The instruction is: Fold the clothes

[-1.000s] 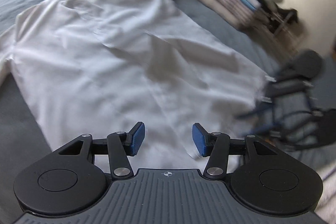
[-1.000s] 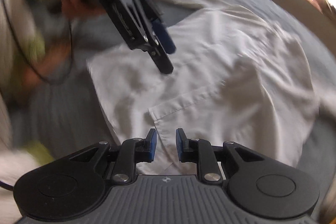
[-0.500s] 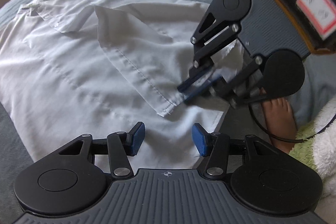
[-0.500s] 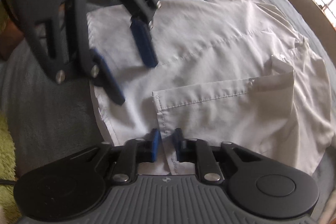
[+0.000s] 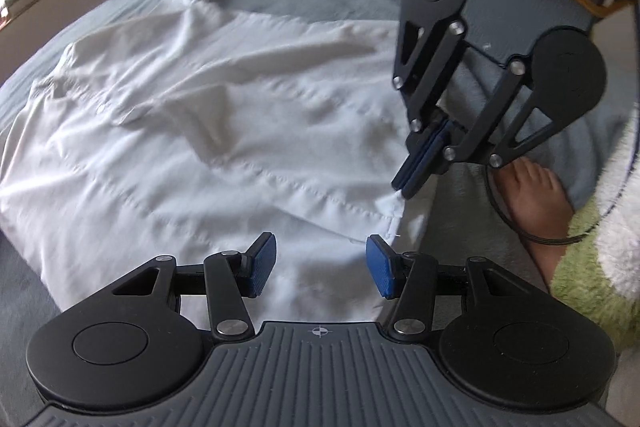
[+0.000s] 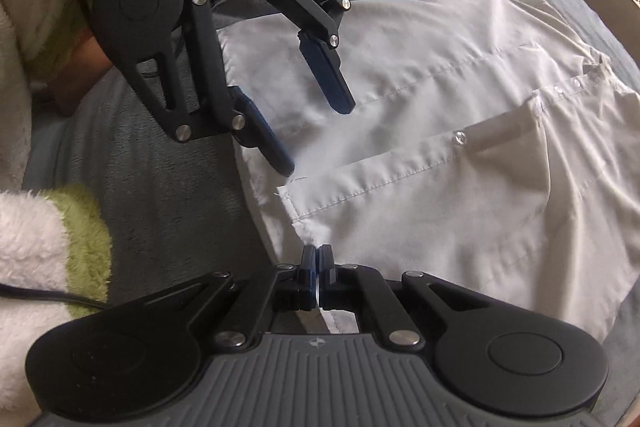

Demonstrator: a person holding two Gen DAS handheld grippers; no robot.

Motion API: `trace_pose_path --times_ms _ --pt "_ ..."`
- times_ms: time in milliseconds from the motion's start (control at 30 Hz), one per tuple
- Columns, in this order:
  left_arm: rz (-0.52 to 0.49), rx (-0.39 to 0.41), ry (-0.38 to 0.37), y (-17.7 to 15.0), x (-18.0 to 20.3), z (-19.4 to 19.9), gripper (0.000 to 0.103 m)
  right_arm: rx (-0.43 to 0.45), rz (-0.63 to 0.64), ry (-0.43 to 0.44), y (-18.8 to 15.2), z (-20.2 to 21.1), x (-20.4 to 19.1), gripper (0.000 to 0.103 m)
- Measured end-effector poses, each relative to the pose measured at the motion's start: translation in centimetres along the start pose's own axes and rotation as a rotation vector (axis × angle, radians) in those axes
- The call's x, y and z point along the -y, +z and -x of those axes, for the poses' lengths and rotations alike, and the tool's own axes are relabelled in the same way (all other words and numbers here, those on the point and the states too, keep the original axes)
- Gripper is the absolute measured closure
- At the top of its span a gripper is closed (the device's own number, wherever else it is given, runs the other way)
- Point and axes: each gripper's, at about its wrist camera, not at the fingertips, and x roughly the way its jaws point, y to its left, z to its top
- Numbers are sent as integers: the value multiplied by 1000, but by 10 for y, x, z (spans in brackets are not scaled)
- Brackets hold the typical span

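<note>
Clearly the shirt (image 6: 460, 155) lies spread, unfolded – right gripper (image 6: 316, 263) pinching its hem corner, seemingly; left gripper (image 5: 320, 261) spread above – every fold remains.

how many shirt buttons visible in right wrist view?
3, all on the white shirt placket: one mid-placket, two nearer the collar. More may be hidden under folds. Right gripper pinches the hem.
</note>
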Motion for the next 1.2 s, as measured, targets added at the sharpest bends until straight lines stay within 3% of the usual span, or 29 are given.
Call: trace_pose_path --times_ms 333,533,700,800,933,1000,1200 --pt "-39 41 -42 8 9 -5 53 16 -105 68 -9 -3 5 103" --pt "-68 16 -75 9 16 -24 53 32 -219 45 -16 -7 11 101" --pt "-36 -21 -92 6 17 -38 53 67 -382 2 -38 20 22 97" --pt "-22 -28 -101 7 15 -38 53 118 -543 -69 -69 51 41 89" --pt "2 -40 -108 9 14 -41 53 206 -832 -207 -120 84 74 88" --pt "5 -44 -109 10 16 -42 53 224 -902 -254 -134 86 86 88" --pt "6 -47 -114 12 19 -42 53 58 -1011 -426 -177 57 107 88"
